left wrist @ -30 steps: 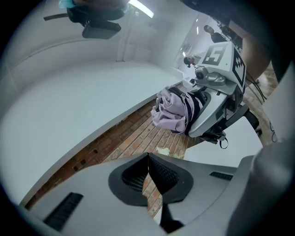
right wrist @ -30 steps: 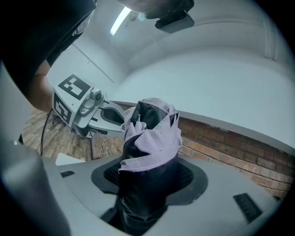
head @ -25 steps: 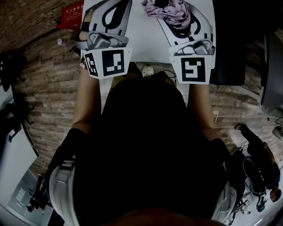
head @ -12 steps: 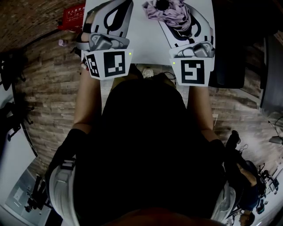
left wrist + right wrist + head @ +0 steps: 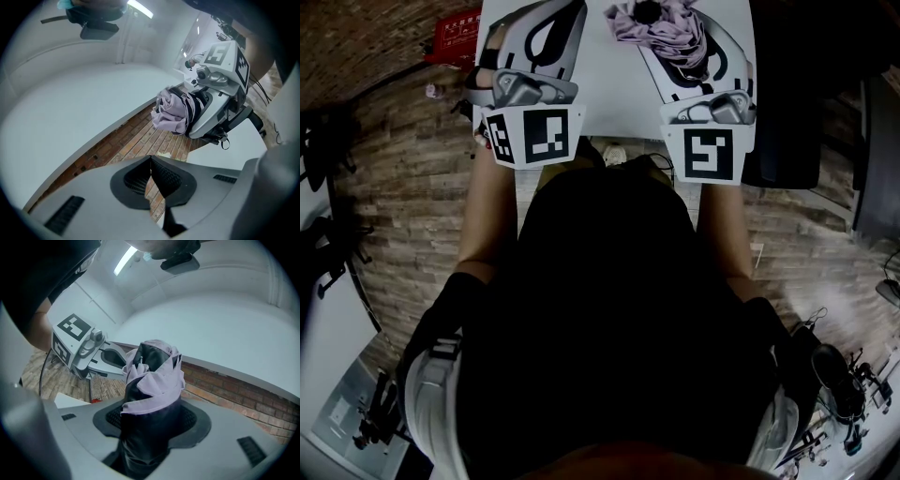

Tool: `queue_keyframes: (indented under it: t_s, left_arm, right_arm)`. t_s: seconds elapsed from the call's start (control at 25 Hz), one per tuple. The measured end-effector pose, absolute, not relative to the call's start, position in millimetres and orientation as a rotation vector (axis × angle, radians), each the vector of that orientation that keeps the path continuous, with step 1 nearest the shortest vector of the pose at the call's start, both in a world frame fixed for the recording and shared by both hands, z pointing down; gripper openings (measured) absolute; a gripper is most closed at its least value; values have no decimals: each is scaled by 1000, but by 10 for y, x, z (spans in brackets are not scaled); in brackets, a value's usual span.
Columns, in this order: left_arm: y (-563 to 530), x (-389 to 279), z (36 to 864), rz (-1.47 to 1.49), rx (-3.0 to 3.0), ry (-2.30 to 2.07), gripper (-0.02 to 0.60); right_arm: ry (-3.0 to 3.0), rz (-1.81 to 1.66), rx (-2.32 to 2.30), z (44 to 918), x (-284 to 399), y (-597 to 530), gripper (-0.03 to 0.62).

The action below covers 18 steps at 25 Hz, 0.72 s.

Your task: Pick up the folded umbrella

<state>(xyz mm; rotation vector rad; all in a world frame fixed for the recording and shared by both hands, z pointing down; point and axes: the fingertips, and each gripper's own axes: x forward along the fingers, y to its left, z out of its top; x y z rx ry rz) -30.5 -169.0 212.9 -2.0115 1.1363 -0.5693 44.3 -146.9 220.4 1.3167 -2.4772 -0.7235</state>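
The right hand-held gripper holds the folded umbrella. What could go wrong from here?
1. The right hand-held gripper clamps the folded umbrella on soft, loose fabric, so it may slip.
2. Much of the umbrella sticks out past the jaws, so it could sag or tip.
3. The left hand-held gripper is shut and empty, so it gives no support.
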Motion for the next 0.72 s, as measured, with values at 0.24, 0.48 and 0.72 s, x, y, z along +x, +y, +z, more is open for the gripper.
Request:
queue_keyframes:
  t_s: [0.24,0.48,0.72]
  left_arm:
    - [-1712,-326,2146,-571,-2014,1136,12]
    - [-1732,-311,2161,-573,-2017,1137,12]
    - [-1729,-268,2191,-571,-2031,1115,12]
  right_arm:
    - [-2486,-745,1338,2179,433,-1490,244]
    - [-2477,-720,1335,2221,451,-1497,244]
    - [-2469,-725,1354,2210,464,-1487,244]
